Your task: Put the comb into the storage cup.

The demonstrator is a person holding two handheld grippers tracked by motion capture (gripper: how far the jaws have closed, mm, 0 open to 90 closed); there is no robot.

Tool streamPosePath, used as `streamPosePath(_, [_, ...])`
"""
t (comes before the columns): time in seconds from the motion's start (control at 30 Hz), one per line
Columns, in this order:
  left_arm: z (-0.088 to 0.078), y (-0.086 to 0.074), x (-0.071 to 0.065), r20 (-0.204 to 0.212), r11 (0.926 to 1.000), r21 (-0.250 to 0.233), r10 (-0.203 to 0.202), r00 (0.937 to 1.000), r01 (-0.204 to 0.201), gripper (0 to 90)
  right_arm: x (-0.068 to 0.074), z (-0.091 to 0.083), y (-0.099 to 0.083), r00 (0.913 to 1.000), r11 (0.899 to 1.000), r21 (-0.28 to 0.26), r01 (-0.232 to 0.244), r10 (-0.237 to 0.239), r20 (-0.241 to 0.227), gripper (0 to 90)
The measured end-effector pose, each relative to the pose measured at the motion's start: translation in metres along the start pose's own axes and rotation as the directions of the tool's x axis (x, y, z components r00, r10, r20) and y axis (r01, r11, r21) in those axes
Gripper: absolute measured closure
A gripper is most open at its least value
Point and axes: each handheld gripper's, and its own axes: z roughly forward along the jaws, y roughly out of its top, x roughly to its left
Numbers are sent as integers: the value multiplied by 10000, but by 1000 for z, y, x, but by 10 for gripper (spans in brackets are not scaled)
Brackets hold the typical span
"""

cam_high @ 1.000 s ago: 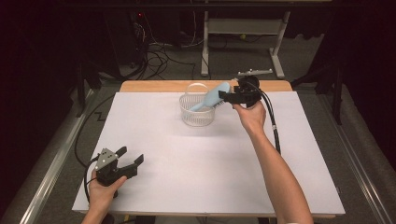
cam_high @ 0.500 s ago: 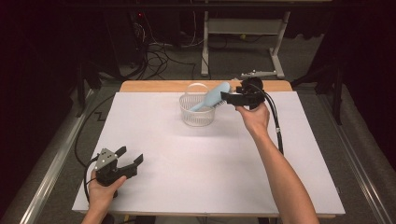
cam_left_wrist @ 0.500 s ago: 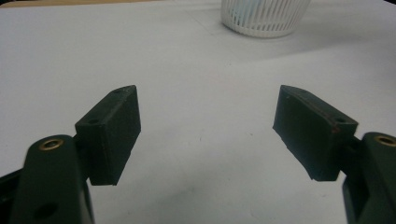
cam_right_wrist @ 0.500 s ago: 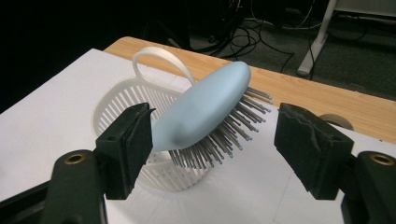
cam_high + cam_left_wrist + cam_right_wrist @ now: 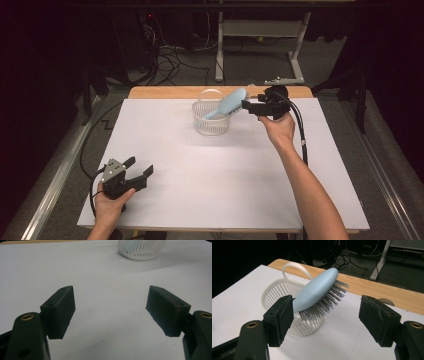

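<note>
A light blue hairbrush leans in a white slatted basket at the back middle of the table, handle down, head jutting over the right rim. My right gripper hovers just right of the head. In the right gripper view the jaws stand wide apart: the brush lies by the left jaw, bristles towards the gap, while the right jaw is well clear of it, so my right gripper is open. The basket stands behind. My left gripper rests near the front left corner, open and empty.
A white sheet covers the table, with a wooden strip bare along the far edge. The basket stands far ahead of the left jaws. Cables and a white desk frame lie on the dark floor behind.
The right gripper has shifted slightly by the brush head; the brush still leans in the basket. The left hand has not moved.
</note>
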Motion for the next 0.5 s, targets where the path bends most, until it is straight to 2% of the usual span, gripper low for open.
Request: streamPosePath(0.5, [-1,0,0,-30,10000,6,19,10000,-19,240,-8,-8,-7,9999,9999,-12,-139,139,16,287])
